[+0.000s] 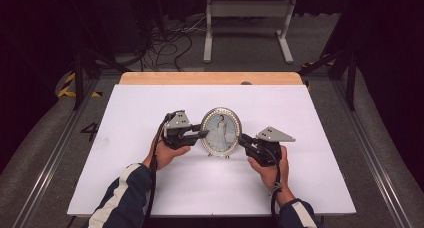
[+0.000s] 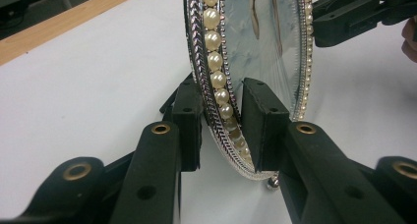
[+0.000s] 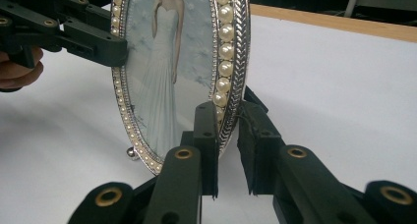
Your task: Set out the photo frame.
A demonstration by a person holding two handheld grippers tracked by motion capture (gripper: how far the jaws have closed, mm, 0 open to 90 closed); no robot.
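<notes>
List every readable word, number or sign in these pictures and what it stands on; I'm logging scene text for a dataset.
"4": a dark figure painted on the grey floor left of the table.
Yellow-and-black hazard stripes on the floor farther back: a sign, no words.
Oval picture frame: a photo of a figure in a white dress, no lettering.
Left tool and right tool: no legible markings.

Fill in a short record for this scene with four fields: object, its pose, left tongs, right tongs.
object: oval picture frame with a pearl rim, holding a photo of a figure in a white dress
pose: upright on the white table
left tongs: jaws astride the frame's left edge, one in front, one behind
right tongs: jaws astride its right edge likewise
</notes>
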